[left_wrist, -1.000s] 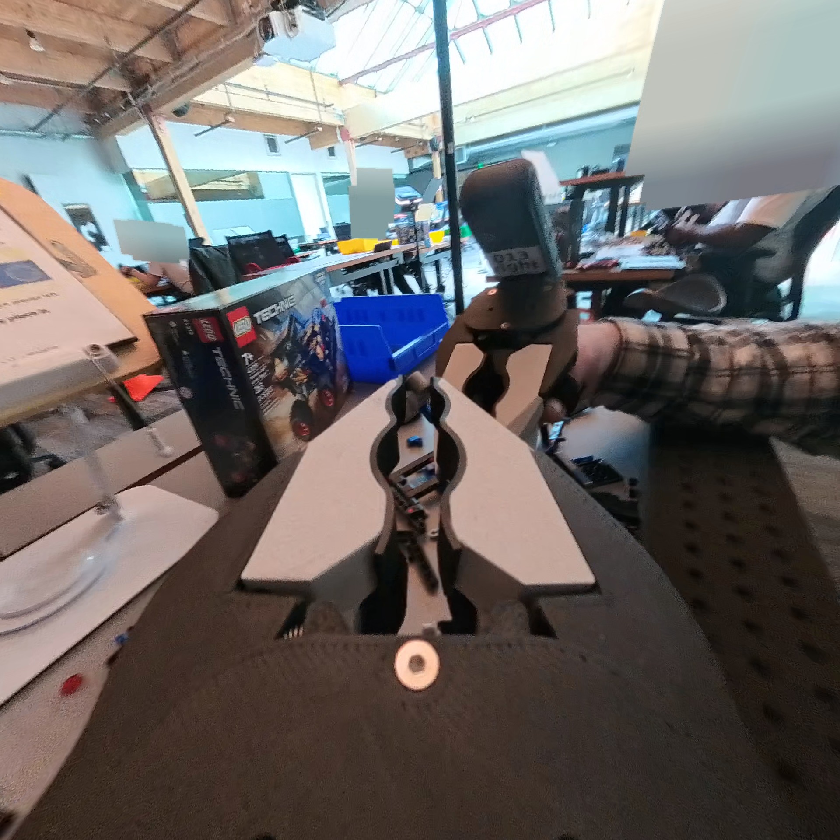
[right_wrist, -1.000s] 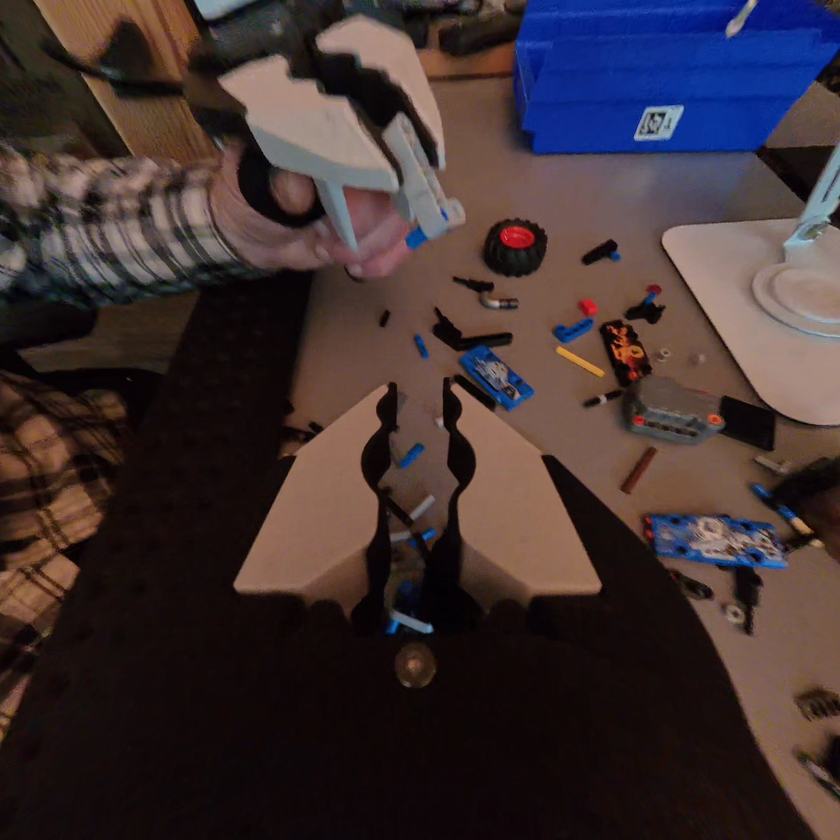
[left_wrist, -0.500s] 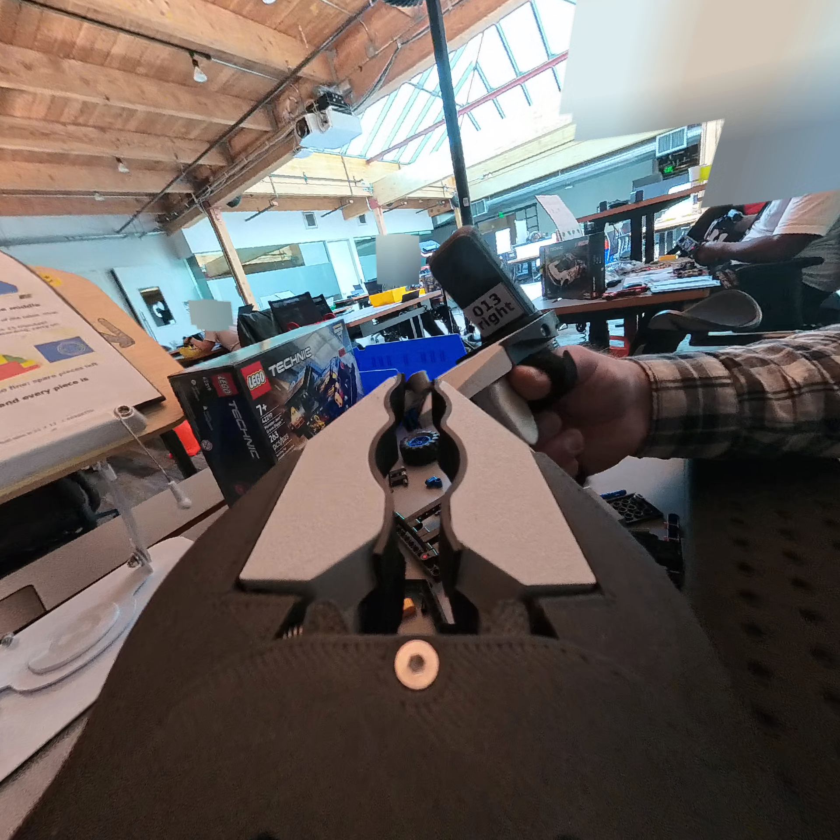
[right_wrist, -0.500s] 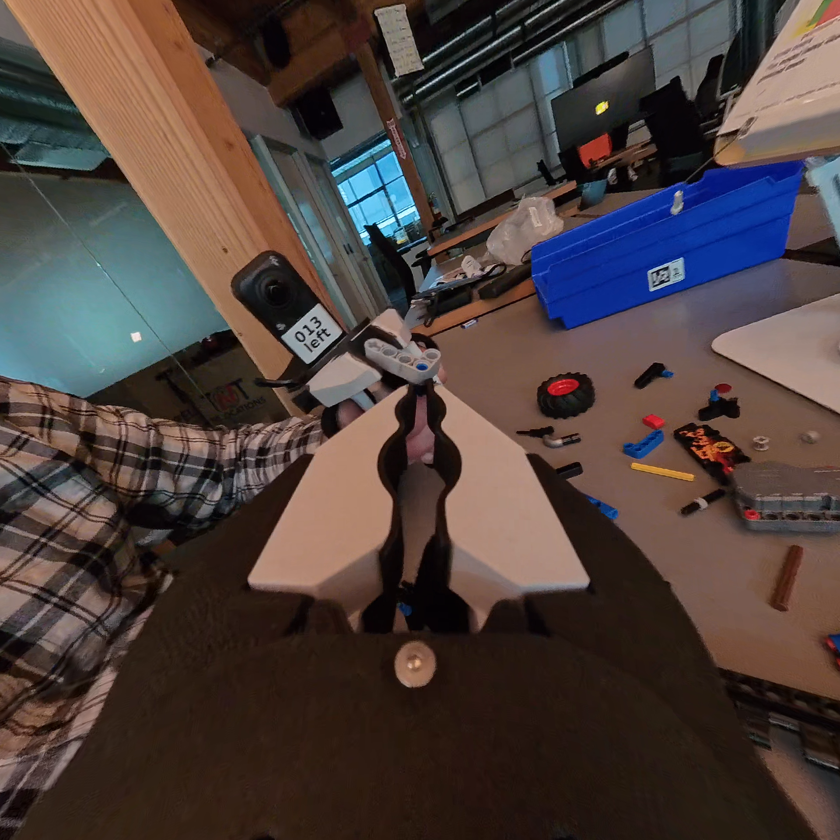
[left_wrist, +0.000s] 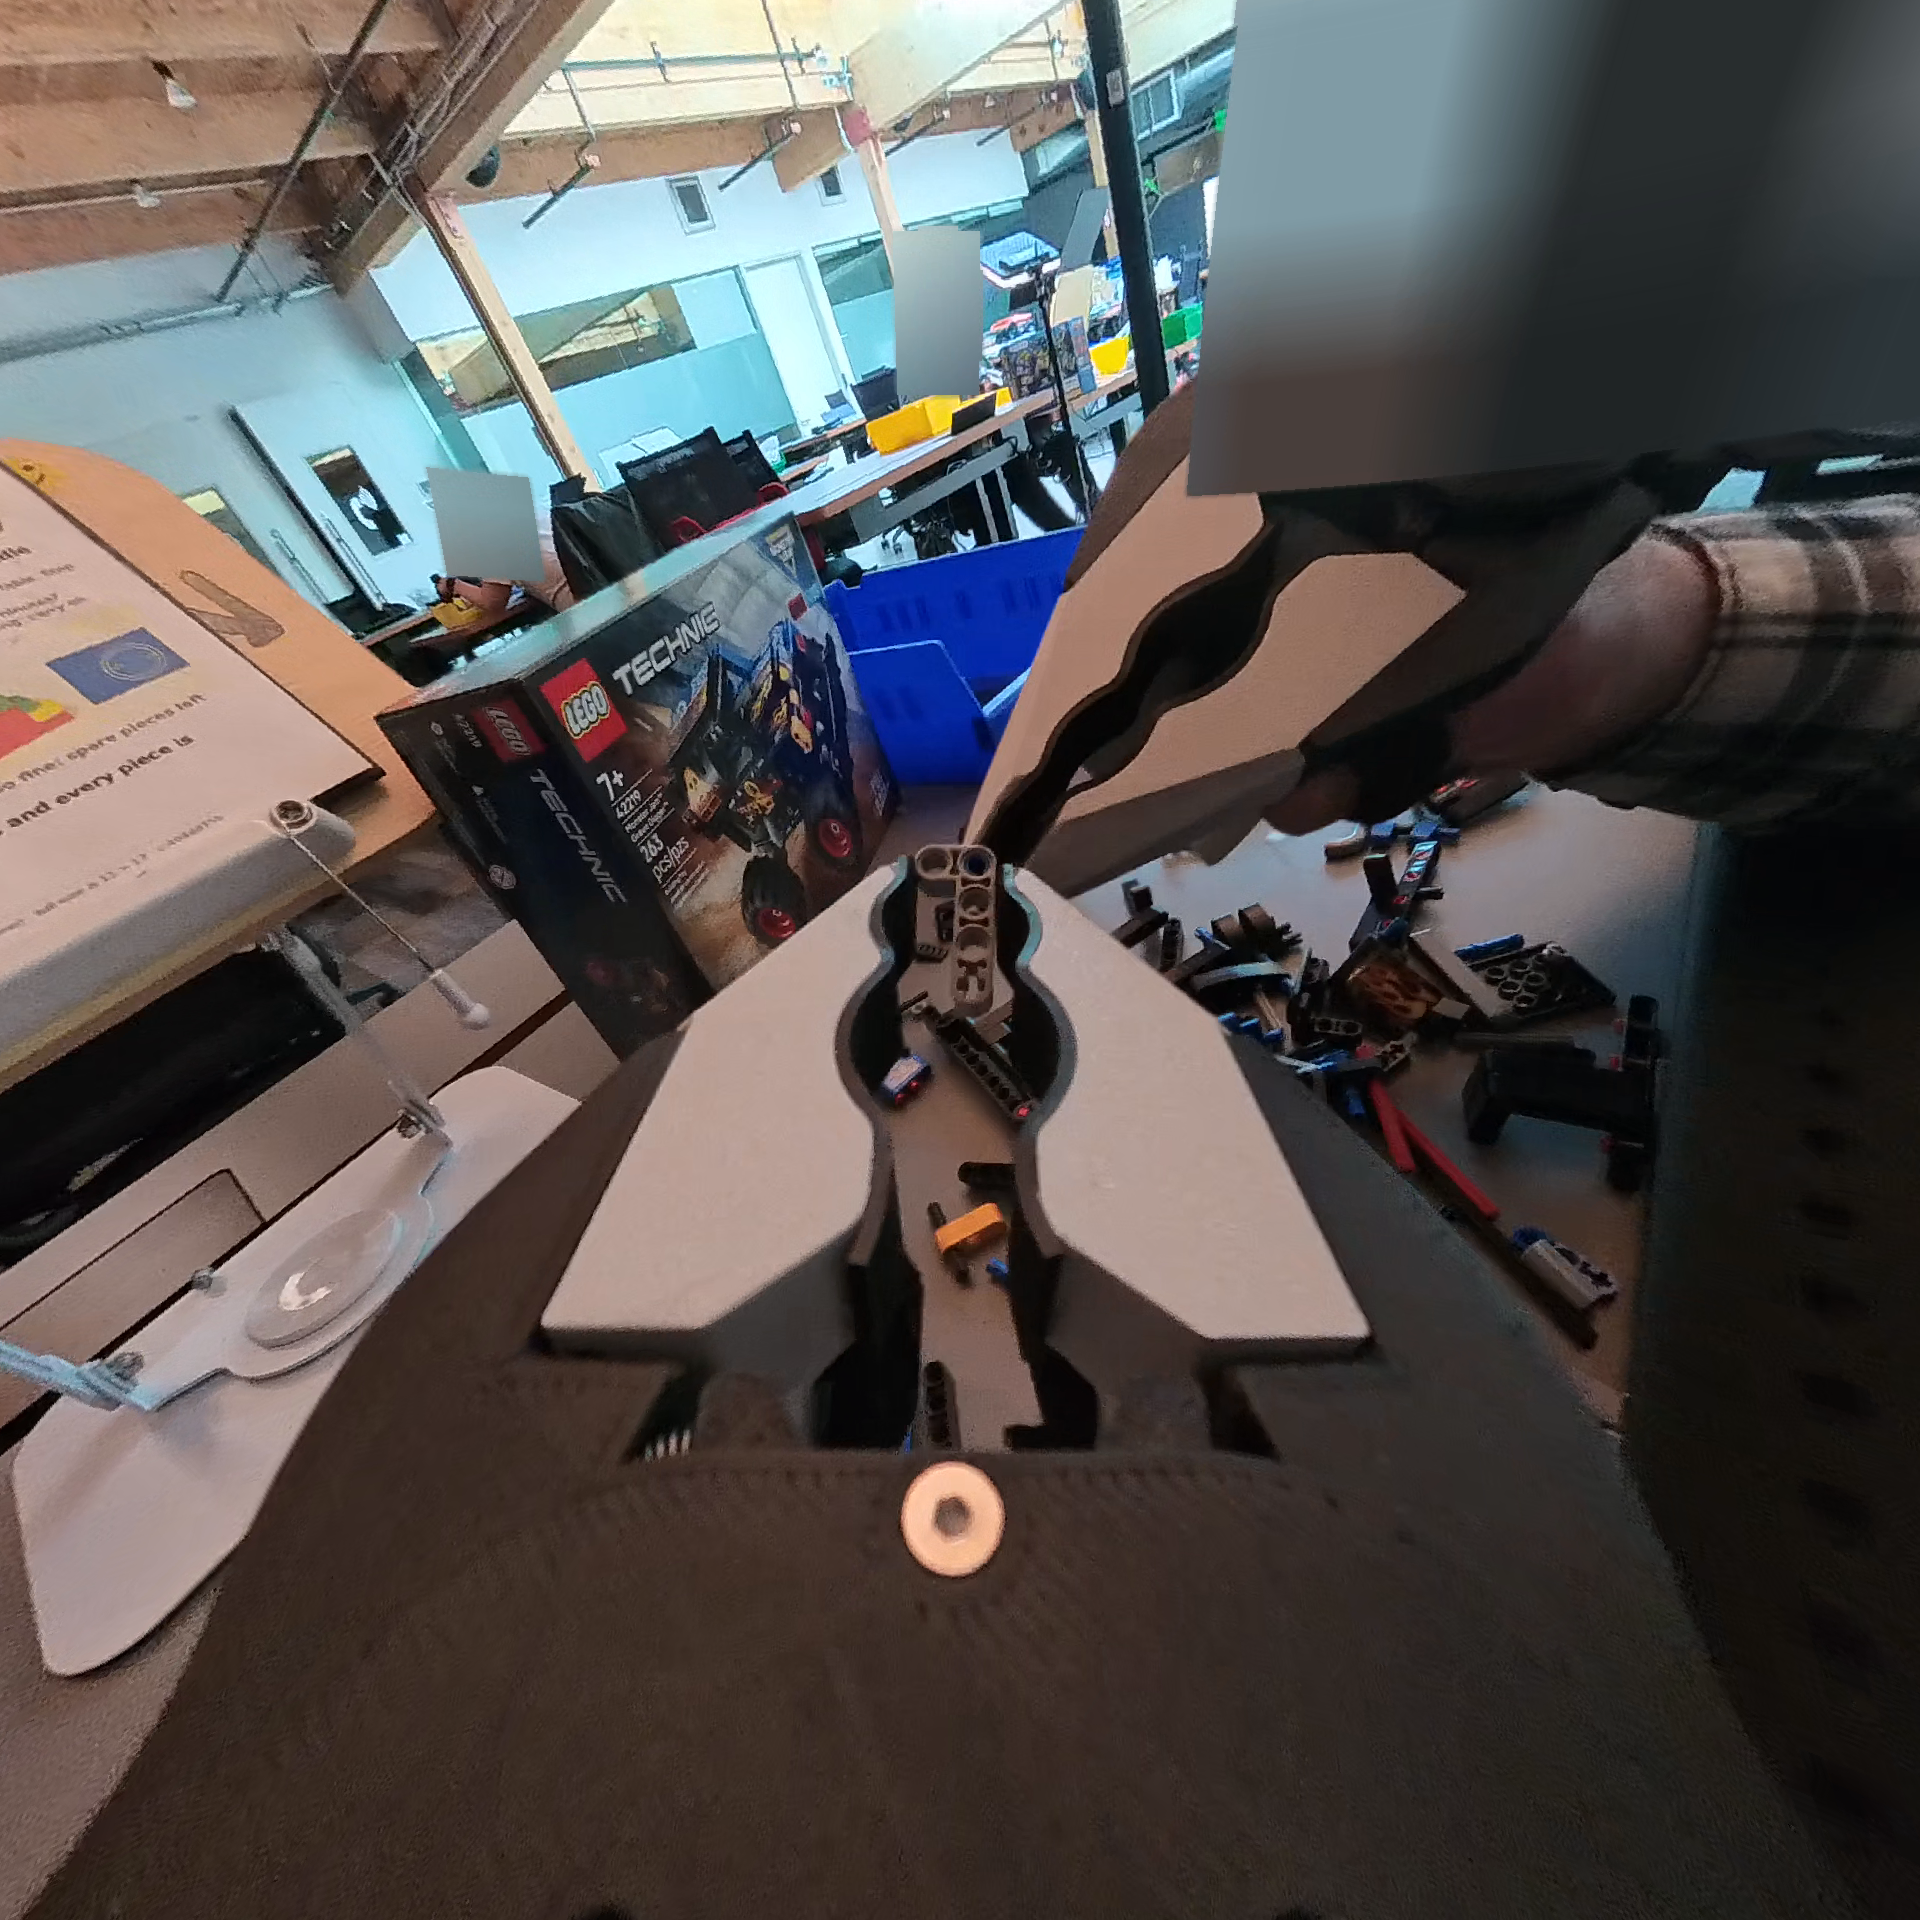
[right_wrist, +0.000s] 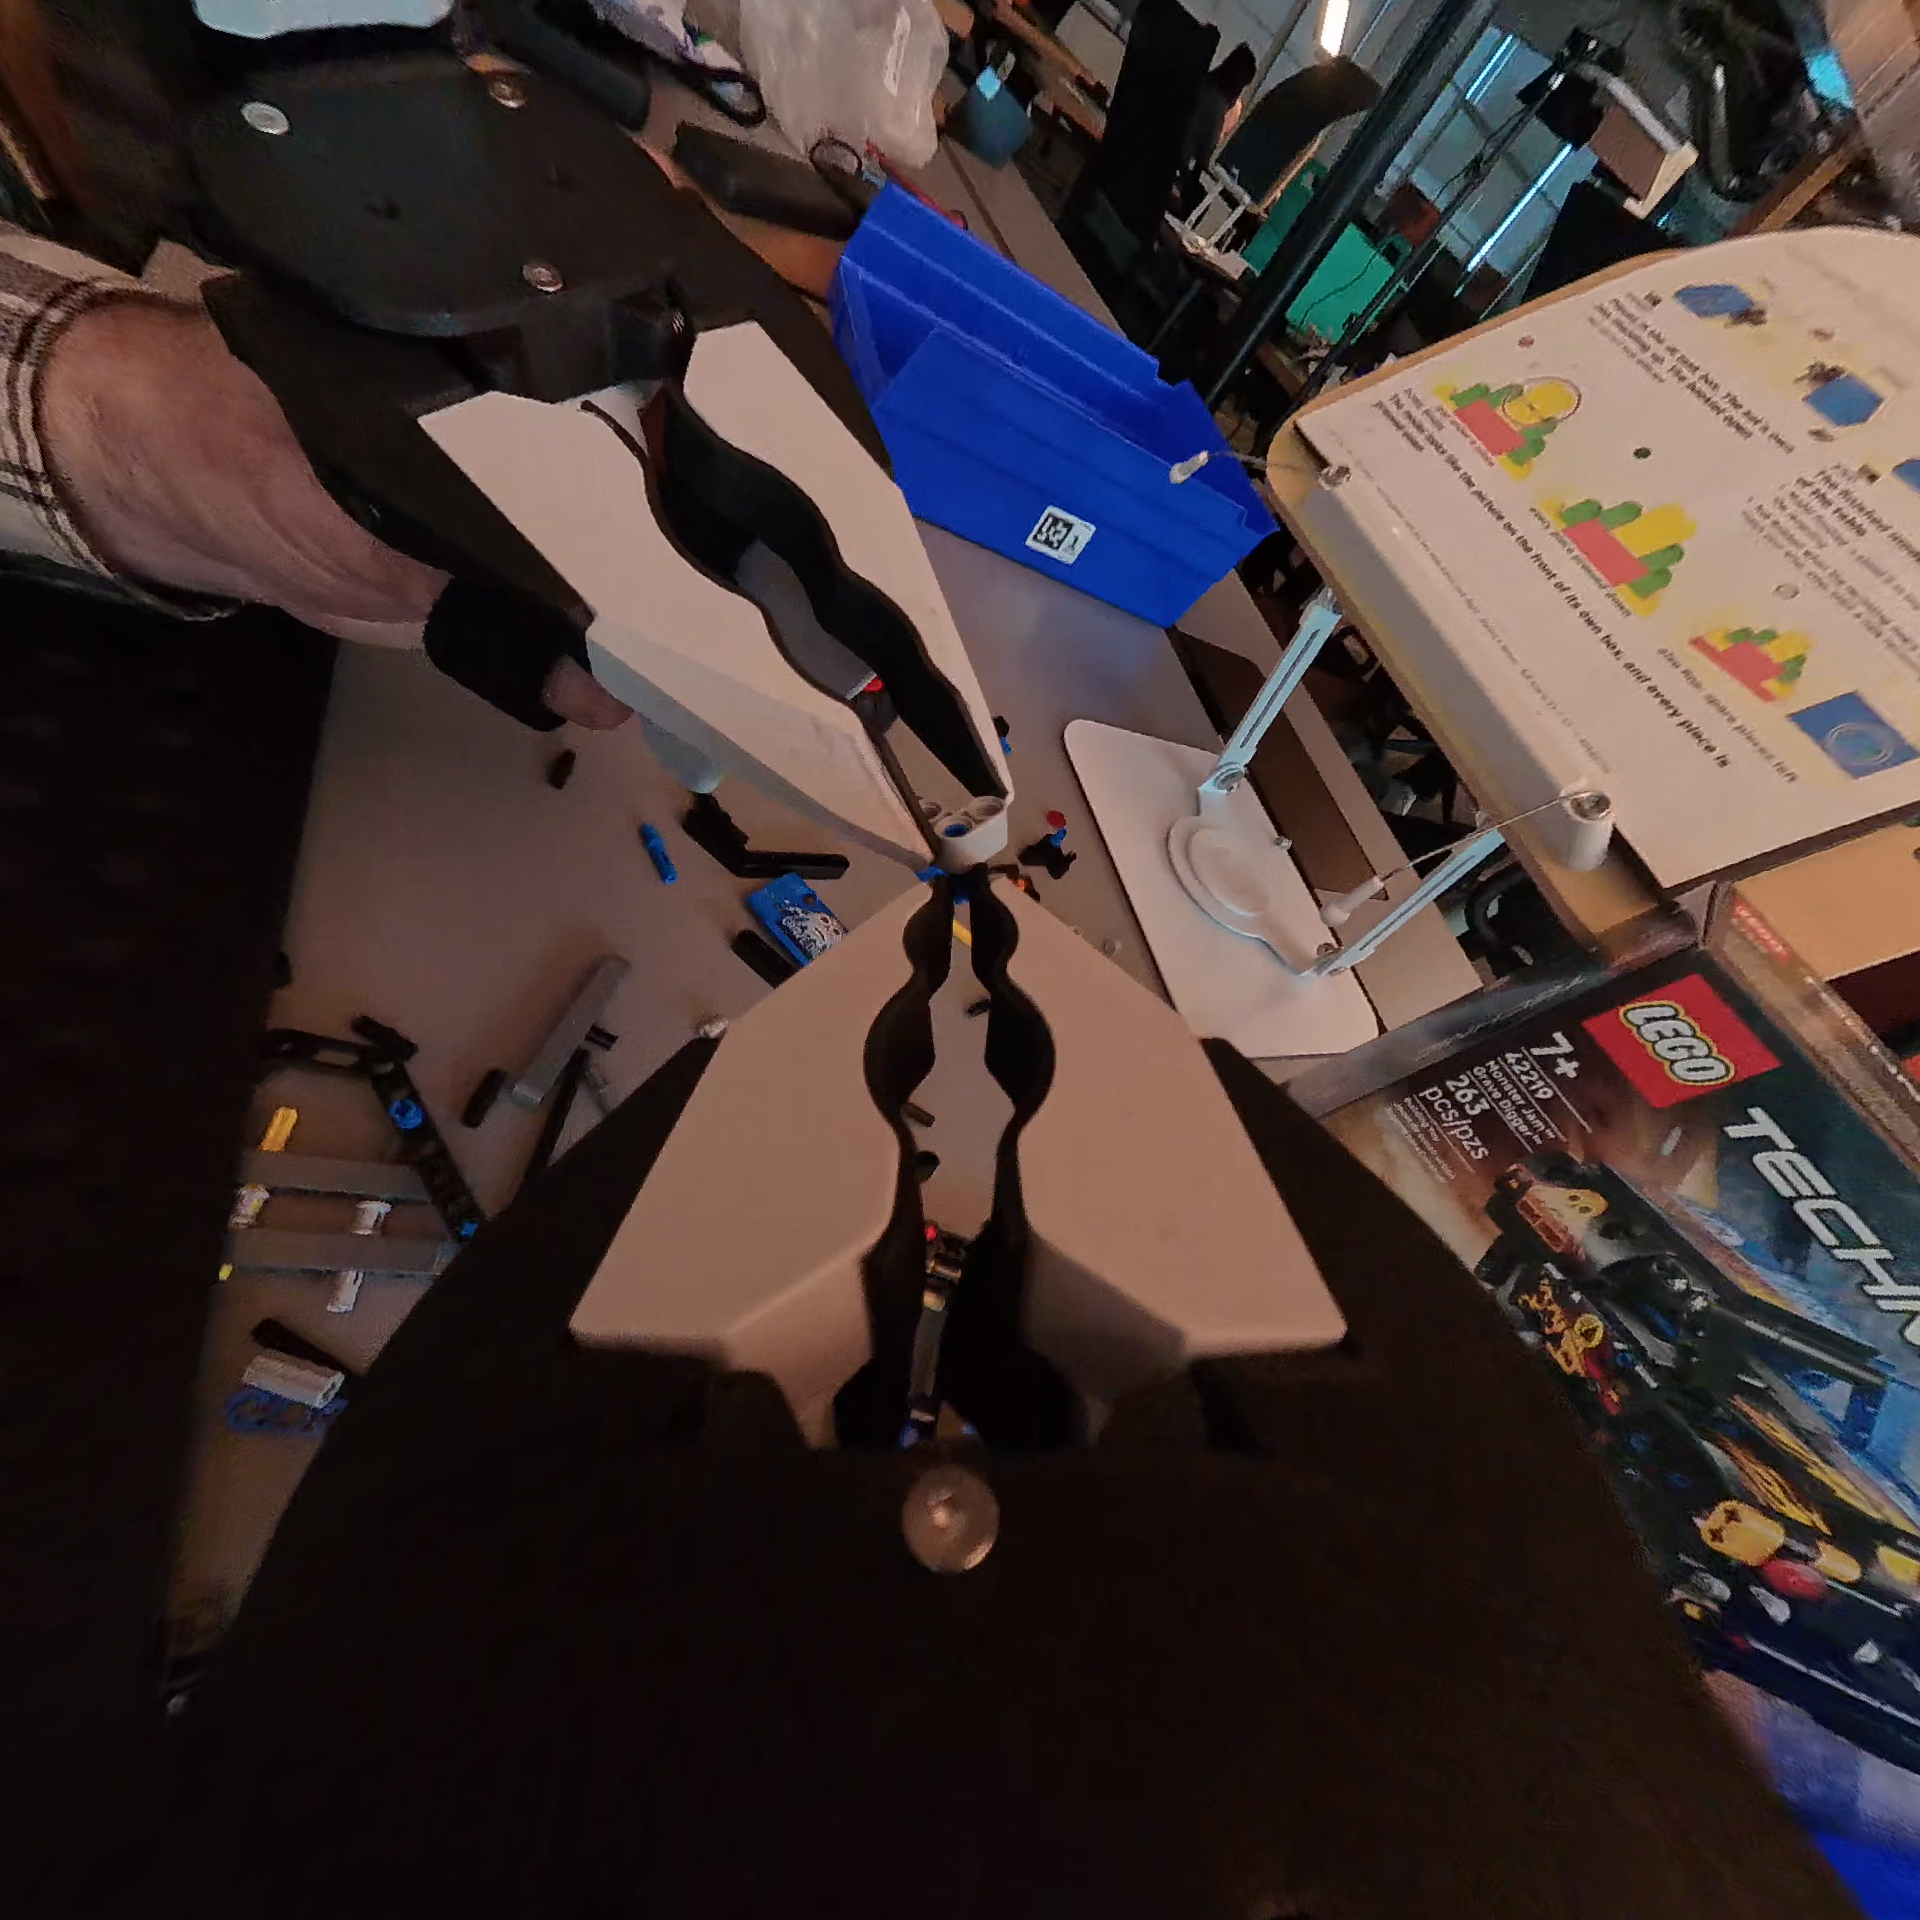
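My left gripper (left_wrist: 956, 902) is shut on a grey beam with round holes (left_wrist: 968, 961) and holds it upright above the table. A blue pin (left_wrist: 977, 860) sits in the beam's top end. My right gripper (left_wrist: 987, 831) comes in from the upper right, and its tips meet that end of the beam. In the right wrist view, my right gripper (right_wrist: 957, 902) is nearly closed, with the blue pin (right_wrist: 951, 881) between its tips. The left gripper (right_wrist: 966, 821) reaches in from the upper left with the beam (right_wrist: 975, 831) at its tips.
A boxed building set (left_wrist: 675, 790) stands at the back left, with a blue bin (left_wrist: 935, 665) behind it. An instruction board (left_wrist: 125, 707) is on a white-based stand (left_wrist: 156, 1455). Loose pieces (left_wrist: 1455, 1018) lie on the grey table, and a black mat (left_wrist: 1787, 1247) is on the right.
Both grippers have tilted down toward the table. The right gripper's tips have come up against the top end of the beam. The left gripper has kept hold of the beam.
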